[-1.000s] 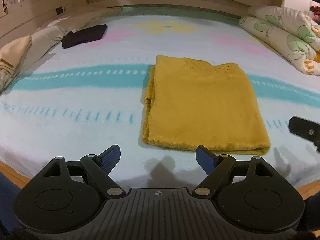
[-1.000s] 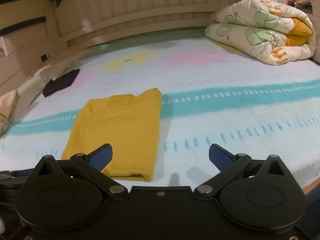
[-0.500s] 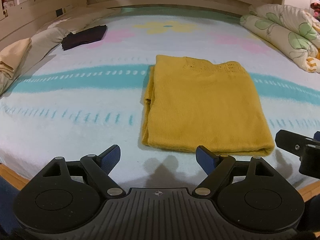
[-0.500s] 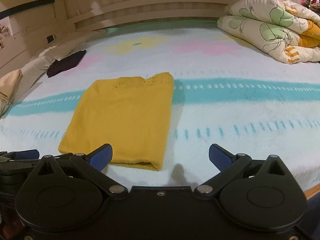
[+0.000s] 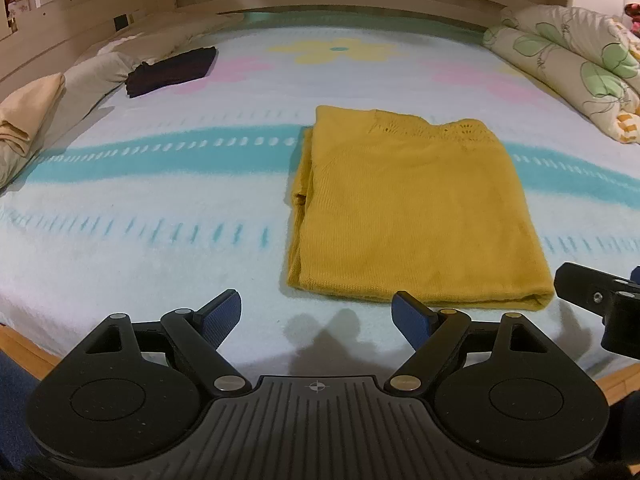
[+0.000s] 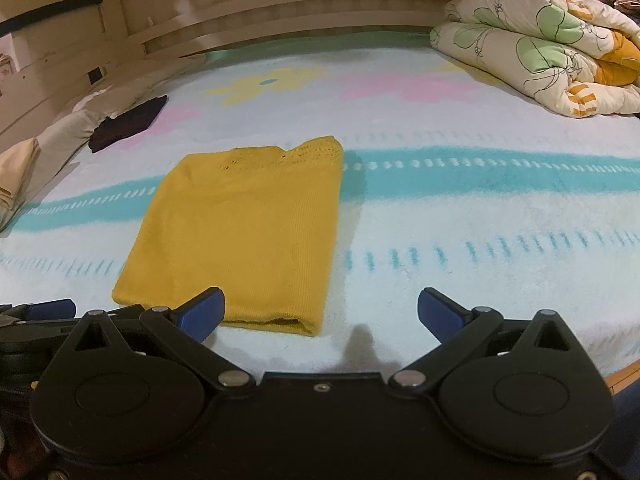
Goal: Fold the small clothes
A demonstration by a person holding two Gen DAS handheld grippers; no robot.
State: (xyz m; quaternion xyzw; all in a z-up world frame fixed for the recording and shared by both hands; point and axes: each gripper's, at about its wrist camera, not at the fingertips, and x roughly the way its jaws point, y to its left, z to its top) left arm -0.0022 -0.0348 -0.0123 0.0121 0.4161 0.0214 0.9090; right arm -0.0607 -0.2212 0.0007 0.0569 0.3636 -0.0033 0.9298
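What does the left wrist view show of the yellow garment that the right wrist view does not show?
Only the left wrist view shows the layered left edge of the yellow garment, where stacked folds are visible. Only the right wrist view shows the garment's right side as a smooth fold, and the whole rolled quilt. Both show the garment flat on the bed sheet, the dark folded cloth behind it, and the left gripper and right gripper open, holding nothing.

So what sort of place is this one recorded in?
Most likely a bedroom: the work surface is a bed with a flower-patterned sheet, a rolled floral quilt at one side, and a slatted wooden headboard behind. A folded yellow garment lies on it.
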